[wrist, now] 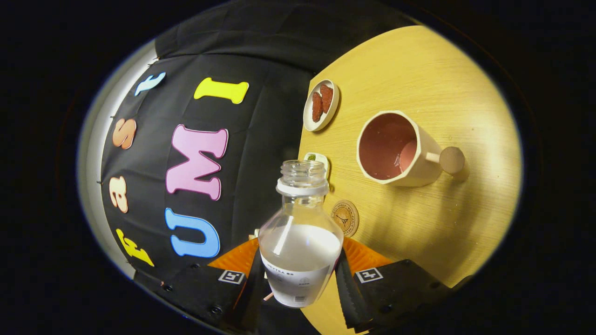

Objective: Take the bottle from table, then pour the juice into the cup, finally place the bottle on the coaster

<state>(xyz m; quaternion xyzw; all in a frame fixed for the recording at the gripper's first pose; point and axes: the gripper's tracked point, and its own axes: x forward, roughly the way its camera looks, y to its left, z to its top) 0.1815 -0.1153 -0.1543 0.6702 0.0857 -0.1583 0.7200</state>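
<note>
Already clamped: gripper [300, 274] fingers pressed on both sides of bottle [300, 242], tipped toward cup [396, 149]. Smooth, likely slippery, partly full, cap off. Best held low on labelled body. Coaster [345, 217] just beyond.

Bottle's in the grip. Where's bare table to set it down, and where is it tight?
The hand-held gripper is shut on the bottle. Bare wood lies beyond the cup and between cup and fingers. Crowded: the booth-wall edge, with coaster, small dish and another behind the bottle neck.
</note>
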